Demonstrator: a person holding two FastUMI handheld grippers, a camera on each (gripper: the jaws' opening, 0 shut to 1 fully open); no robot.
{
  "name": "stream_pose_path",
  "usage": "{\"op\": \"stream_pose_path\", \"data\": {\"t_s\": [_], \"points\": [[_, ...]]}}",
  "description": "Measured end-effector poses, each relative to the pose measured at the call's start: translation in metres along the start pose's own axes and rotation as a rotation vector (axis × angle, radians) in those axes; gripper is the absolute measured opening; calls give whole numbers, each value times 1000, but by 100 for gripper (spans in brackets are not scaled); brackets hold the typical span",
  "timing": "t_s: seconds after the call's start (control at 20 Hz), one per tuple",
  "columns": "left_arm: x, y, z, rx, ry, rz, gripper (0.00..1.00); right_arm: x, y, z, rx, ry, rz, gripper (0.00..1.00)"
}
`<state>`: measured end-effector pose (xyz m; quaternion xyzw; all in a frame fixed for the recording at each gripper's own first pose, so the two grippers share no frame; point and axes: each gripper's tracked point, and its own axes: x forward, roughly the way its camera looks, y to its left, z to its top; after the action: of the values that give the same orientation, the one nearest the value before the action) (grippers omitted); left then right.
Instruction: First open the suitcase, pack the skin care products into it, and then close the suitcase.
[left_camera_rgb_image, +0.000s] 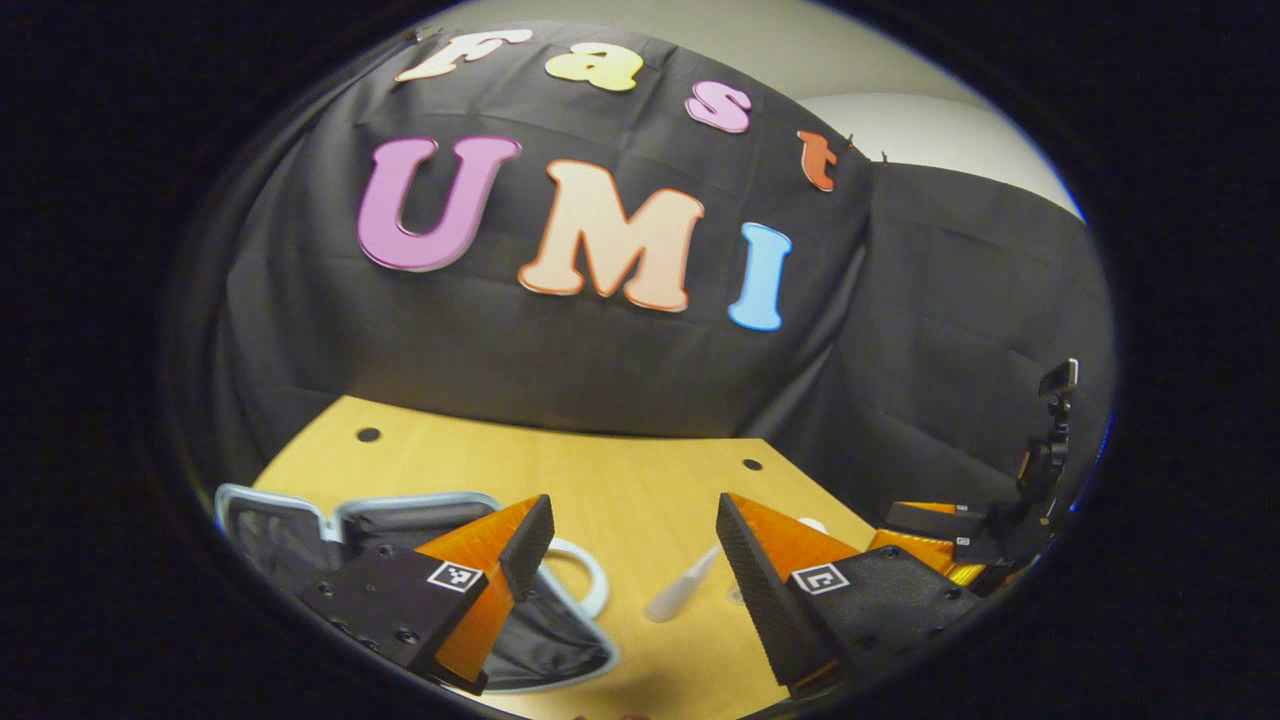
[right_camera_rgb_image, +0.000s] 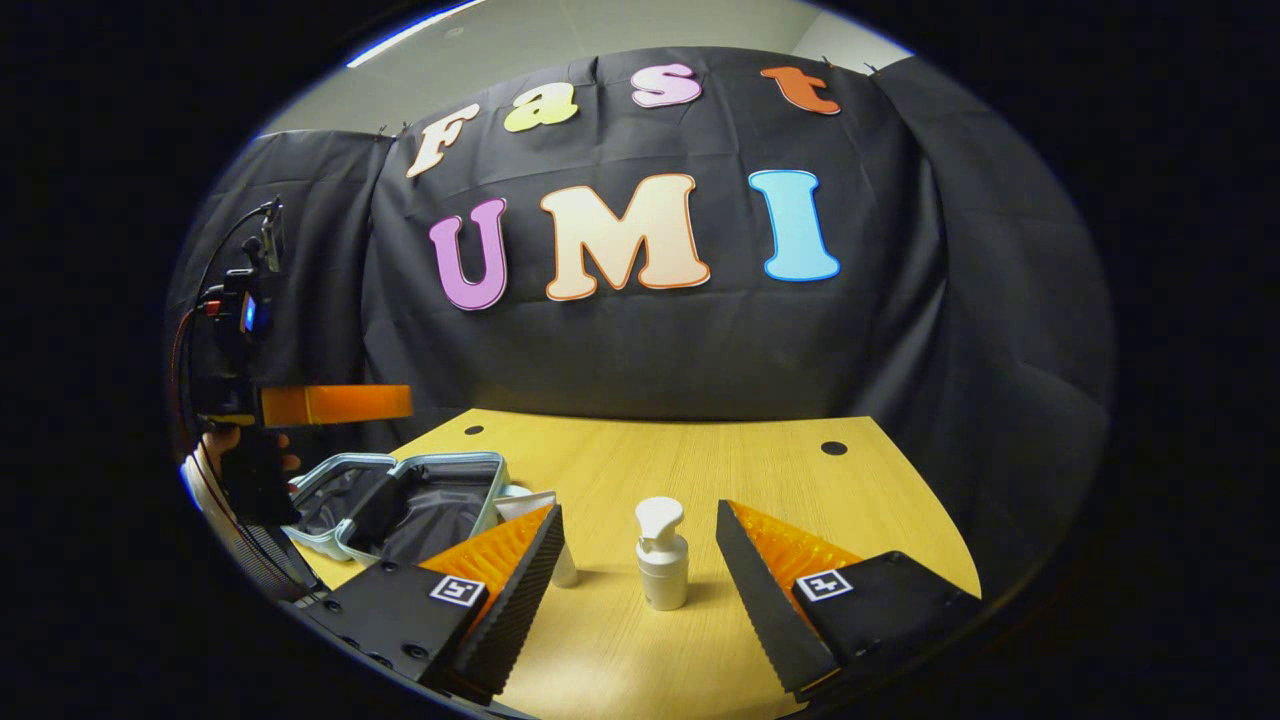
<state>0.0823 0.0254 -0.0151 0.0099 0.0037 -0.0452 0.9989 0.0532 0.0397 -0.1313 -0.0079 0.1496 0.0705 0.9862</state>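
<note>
Between the right tongs (right_camera_rgb_image: 640, 570) sits a white pump bottle (right_camera_rgb_image: 661, 567), upright on the counter (right_camera_rgb_image: 700, 470), dead centre in the right gripper view. Jaws spread wide, nothing held, neither finger touching the bottle. A second small white container (right_camera_rgb_image: 563, 565) stands at about 9 o'clock of the bottle, just beside the tongs' left finger and partly hidden by it.

Suitcase (right_camera_rgb_image: 400, 505) already lies open at 9–10 o'clock of the bottle, near the counter's left edge, dark lining showing, nothing visible inside it. Left tongs (left_camera_rgb_image: 633, 545) hover over it, also wide open and empty; in the left gripper view the suitcase rim (left_camera_rgb_image: 300, 505) runs under the left finger and a white bottle lying tipped (left_camera_rgb_image: 683, 590) shows between the fingers, farther off. In the right gripper view a hand (right_camera_rgb_image: 235, 445) holds the left gripper above the case.

Step in hand, as I read it: grab the pump bottle, first pack item.

How to do it clean:
- push forward until the body, not the pump head, is between the pads; head is narrower and will likely twist
- keep the bottle centred so both pads land together, else it tips
- watch the left finger: it could knock the small container on the way in
- close firm, lift straight, carry toward 9 o'clock, set down inside the lining, not on the rim
- left tongs should clear out of the drop path
</note>
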Motion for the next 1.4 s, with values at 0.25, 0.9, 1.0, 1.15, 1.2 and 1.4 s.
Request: {"op": "stream_pose_path", "data": {"t_s": [0.25, 0.9, 1.0, 1.15, 1.2, 1.4], "points": [[58, -26, -60, -5, 58, -17, 94, 13, -14, -22, 30, 20, -8, 96], [126, -6, -180, -92, 231, 104, 74, 43, -36, -70, 15, 82, -12, 98], [128, -2, -181, -87, 235, 111, 48, 51, -34, -83, 11, 115, 3, 96], [130, 0, -180, -81, 229, 112, 41, 65, -25, -97, -4, 149, 31, 96], [130, 1, -182, -86, 241, 114, 38, 70, -23, -101, -14, 155, 38, 98], [121, -7, -159, -127, 241, 76, 39, 91, -17, -115, -73, 172, 56, 98]]}}
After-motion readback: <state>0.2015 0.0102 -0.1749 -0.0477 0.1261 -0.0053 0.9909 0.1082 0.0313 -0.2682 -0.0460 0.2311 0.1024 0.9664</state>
